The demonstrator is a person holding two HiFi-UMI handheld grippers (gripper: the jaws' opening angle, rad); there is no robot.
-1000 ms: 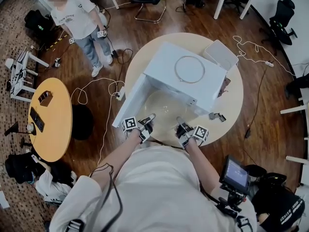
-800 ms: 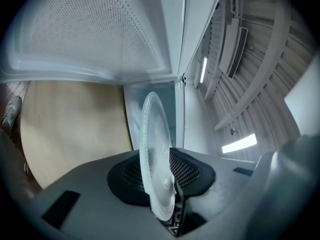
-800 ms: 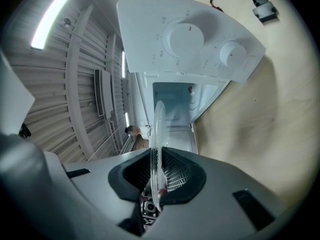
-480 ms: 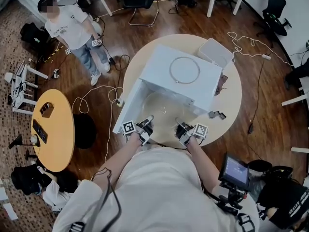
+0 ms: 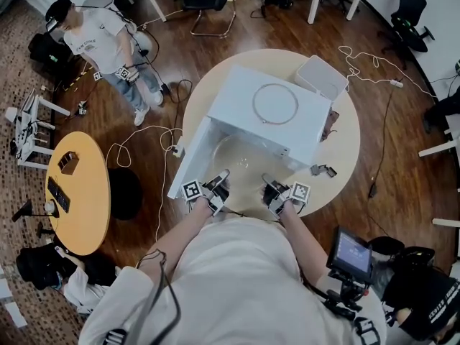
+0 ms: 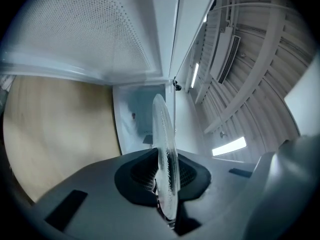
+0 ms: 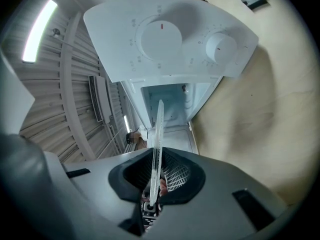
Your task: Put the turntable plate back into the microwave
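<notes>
**Glass plate held at the microwave's mouth by both claws**

The clear glass turntable plate is hanging above the table just in front of the open microwave, with its far edge reaching toward the cavity. Whether that edge is already crossing the threshold cannot be told from the head view.

The left gripper is pinching the plate's near rim on the person's left. Its jaws have just been closing, and the rim is now sitting edge-on between the dark ribbed pads. The right gripper is clamping the same near rim a little further round, with the glass running as a thin line between its pads. Both claws are pointing roughly level at the appliance.

In the right gripper view, the white control panel with its two round dials is showing beside the cavity. The door is standing swung out on the left. A thin ring is lying on top of the microwave.

The microwave is sitting on a round pale table. A white box is resting behind it, and a small dark object is lying near the table's right edge.

Further out, a person is standing on the wooden floor at upper left. A small yellow table is standing at left, and a monitor is glowing at lower right.
</notes>
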